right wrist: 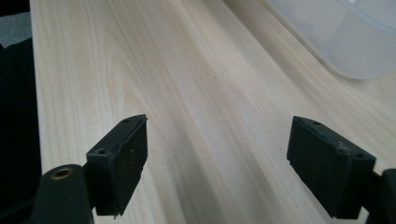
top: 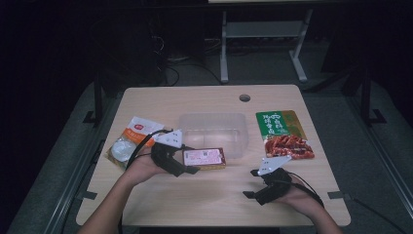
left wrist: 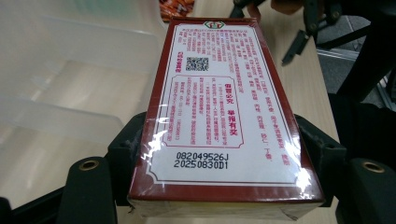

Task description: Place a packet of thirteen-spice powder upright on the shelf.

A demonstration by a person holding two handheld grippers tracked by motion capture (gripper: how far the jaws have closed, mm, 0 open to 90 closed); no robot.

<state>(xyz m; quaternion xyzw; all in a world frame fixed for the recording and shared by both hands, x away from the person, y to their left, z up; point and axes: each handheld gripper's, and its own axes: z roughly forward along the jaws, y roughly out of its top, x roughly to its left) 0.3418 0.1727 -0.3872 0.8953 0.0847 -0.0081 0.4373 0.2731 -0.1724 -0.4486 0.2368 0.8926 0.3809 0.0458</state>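
A flat red-edged box (top: 204,158) with a white printed label (left wrist: 219,112) is clamped between the jaws of my left gripper (top: 187,165), just in front of the clear plastic bin (top: 214,132). In the left gripper view the box (left wrist: 219,116) runs lengthwise away from the camera, both pads pressed on its long sides. My right gripper (top: 249,184) is at the front right of the table, its jaws wide apart over bare wood with nothing between them. Its fingertips (right wrist: 119,163) stand over the table surface.
A white and orange pouch (top: 129,141) lies left of the bin. A green and red snack bag (top: 284,133) lies to its right. The wooden table (top: 209,195) has a cable hole (top: 244,97) at the back. A metal frame stands behind on the floor.
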